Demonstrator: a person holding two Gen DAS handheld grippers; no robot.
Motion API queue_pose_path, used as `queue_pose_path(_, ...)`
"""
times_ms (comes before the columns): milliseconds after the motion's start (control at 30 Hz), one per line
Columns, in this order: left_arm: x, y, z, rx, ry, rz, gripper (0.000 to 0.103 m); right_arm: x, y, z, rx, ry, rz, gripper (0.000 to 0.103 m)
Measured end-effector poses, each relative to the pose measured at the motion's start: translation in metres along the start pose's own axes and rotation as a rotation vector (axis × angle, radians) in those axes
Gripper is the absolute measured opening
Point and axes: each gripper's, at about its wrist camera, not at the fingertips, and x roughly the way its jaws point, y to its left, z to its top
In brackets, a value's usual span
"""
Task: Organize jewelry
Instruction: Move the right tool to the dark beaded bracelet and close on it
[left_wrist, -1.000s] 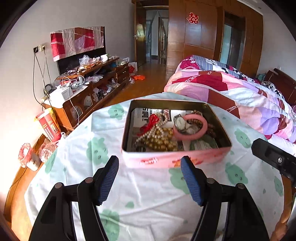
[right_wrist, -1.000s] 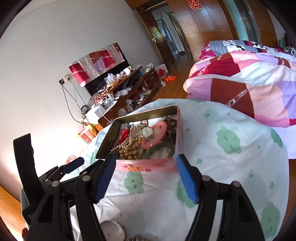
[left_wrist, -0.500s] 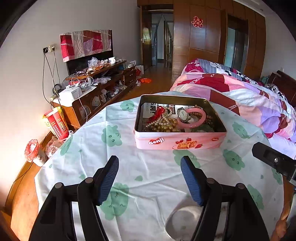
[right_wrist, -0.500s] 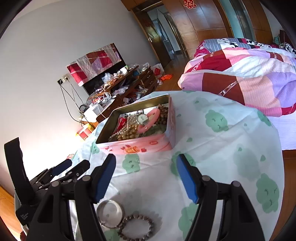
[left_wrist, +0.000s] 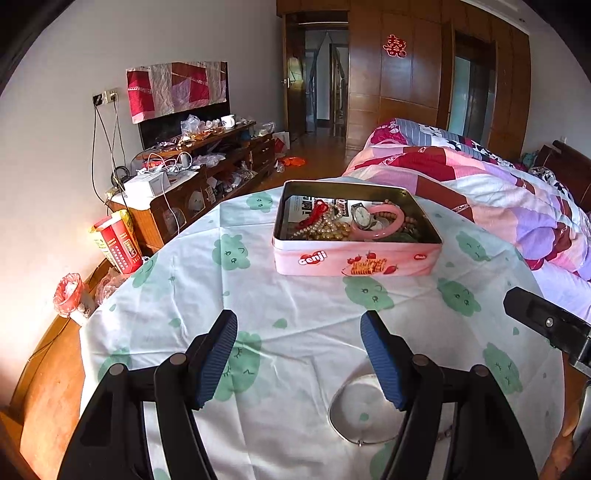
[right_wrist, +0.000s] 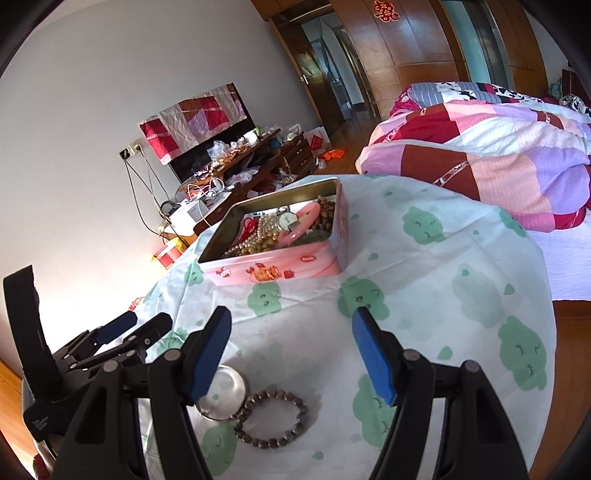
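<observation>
A pink biscuit tin (left_wrist: 356, 254) stood open on the tabletop (left_wrist: 295, 314), which was covered by a white cloth with green prints. The tin held pearl beads (left_wrist: 328, 229), a wristwatch (left_wrist: 362, 216) and a pink bangle (left_wrist: 384, 225), heaped together. On the cloth nearer the cameras lay a silver bangle (right_wrist: 221, 397) touching a dark beaded bracelet (right_wrist: 271, 419). A quilted bed (left_wrist: 480, 184) stood beyond the tabletop, a cluttered cabinet (left_wrist: 207, 162) to the left. The left hand-held gripper (left_wrist: 299, 354) was spread wide, holding nothing, its right finger overlapping the silver bangle in view. The right hand-held gripper (right_wrist: 291, 354) was likewise spread and empty above both loose pieces.
</observation>
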Motion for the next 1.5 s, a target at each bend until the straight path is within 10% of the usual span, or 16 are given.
queue_pose_path(733,0.001,0.014,-0.046,0.009,0.098,-0.043,0.070,-0.006,-0.009,-0.033,-0.097,0.053,-0.094,0.071)
queue_pose_path(1500,0.003,0.032,-0.058,-0.013,0.131,-0.048,0.070,0.042,0.043,-0.069,-0.391,0.311,-0.081,0.075)
